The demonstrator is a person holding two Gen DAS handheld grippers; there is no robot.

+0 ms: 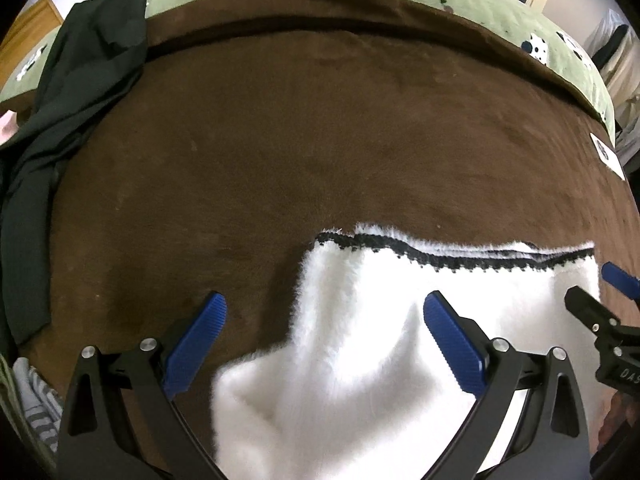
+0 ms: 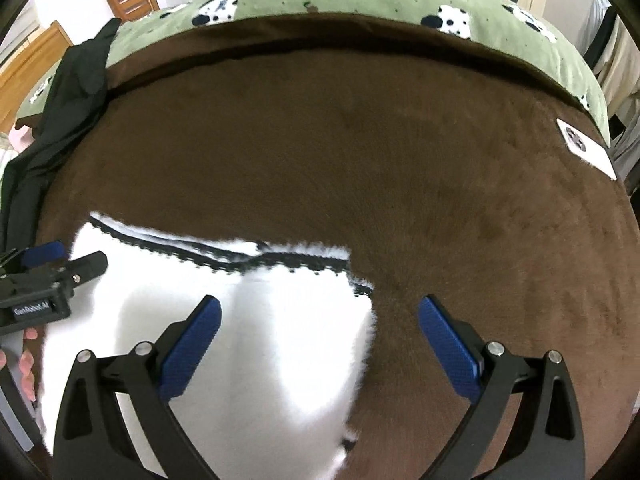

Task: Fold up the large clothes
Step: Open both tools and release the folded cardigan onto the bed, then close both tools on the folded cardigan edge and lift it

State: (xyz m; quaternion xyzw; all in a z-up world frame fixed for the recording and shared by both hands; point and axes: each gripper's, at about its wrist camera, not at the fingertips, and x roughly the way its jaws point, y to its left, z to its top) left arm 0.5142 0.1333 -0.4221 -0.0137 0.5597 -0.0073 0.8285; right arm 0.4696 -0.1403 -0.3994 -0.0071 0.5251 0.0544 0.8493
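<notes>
Fingers (image 1: 452,344) spread over white fuzzy garment (image 1: 360,360)

Left gripper (image 1: 325,312) fingers spread wide; right gripper (image 2: 319,316) likewise.

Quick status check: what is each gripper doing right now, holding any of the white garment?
Left gripper: jaws open, holding nothing, over the white fuzzy garment.
Right gripper: jaws open, holding nothing, at the garment's right edge.
</notes>
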